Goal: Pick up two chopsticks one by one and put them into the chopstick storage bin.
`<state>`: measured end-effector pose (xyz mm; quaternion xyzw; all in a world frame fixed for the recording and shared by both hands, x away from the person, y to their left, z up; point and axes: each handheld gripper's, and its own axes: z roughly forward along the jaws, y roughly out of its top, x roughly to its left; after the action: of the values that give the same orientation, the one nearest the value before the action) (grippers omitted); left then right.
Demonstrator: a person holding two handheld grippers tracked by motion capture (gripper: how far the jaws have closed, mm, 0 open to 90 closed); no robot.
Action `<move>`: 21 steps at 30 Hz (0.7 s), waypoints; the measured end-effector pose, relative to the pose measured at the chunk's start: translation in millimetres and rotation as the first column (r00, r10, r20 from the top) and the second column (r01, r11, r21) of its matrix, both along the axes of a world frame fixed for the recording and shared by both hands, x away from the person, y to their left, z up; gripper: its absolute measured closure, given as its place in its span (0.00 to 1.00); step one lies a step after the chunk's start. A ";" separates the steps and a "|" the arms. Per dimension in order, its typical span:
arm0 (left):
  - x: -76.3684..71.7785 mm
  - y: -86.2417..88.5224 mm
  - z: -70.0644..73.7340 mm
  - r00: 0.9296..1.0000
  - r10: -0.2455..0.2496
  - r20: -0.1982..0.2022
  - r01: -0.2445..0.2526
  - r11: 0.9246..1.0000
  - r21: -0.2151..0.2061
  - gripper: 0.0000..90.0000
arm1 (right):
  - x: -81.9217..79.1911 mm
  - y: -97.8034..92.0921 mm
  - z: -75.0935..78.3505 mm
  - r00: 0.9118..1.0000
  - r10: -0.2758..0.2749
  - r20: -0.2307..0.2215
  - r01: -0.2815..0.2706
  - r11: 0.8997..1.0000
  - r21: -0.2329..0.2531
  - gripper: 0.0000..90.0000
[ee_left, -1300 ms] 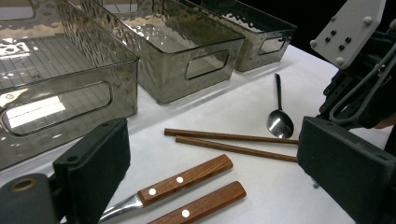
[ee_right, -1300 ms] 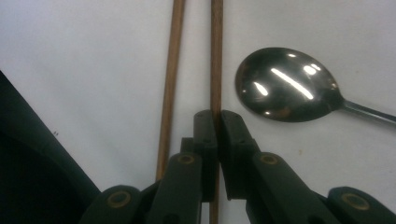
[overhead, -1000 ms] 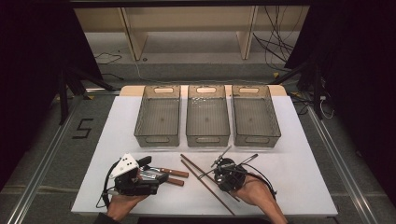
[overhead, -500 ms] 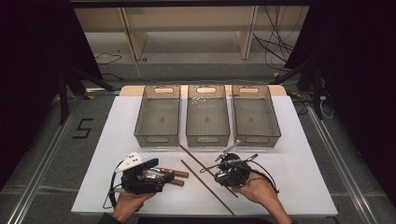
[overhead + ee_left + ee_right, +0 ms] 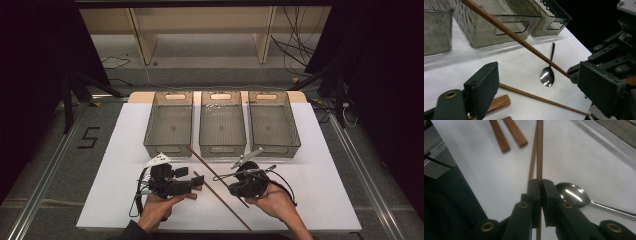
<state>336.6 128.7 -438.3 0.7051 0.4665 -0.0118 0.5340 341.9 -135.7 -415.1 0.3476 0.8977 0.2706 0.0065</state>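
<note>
While right gripper (image 5: 539, 185) pinches chopstick (image 5: 539, 150) | spoon (image 5: 547, 75) beside

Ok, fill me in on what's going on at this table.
A person works two handheld grippers in front of three bins. The right gripper is shut on a wooden chopstick, lifted at a slant. The left gripper is open. A second chopstick and a spoon lie on the white table.
</note>
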 end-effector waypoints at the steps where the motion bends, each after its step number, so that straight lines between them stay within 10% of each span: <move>1: 1.5 -1.8 -0.2 1.000 -0.001 -0.009 0.001 1.000 -0.005 0.21 | -0.5 0.2 0.7 1.000 -0.001 0.005 0.001 1.000 0.012 0.96; 21: 17.4 -12.4 3.2 0.997 0.012 -0.082 -0.020 0.994 -0.105 0.45 | -8.8 8.0 9.4 0.996 0.036 0.080 -0.042 0.996 0.077 0.96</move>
<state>354.0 116.3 -435.0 0.6711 0.4922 -0.0607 0.5511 333.1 -127.7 -405.7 0.3190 0.8920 0.3194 0.0229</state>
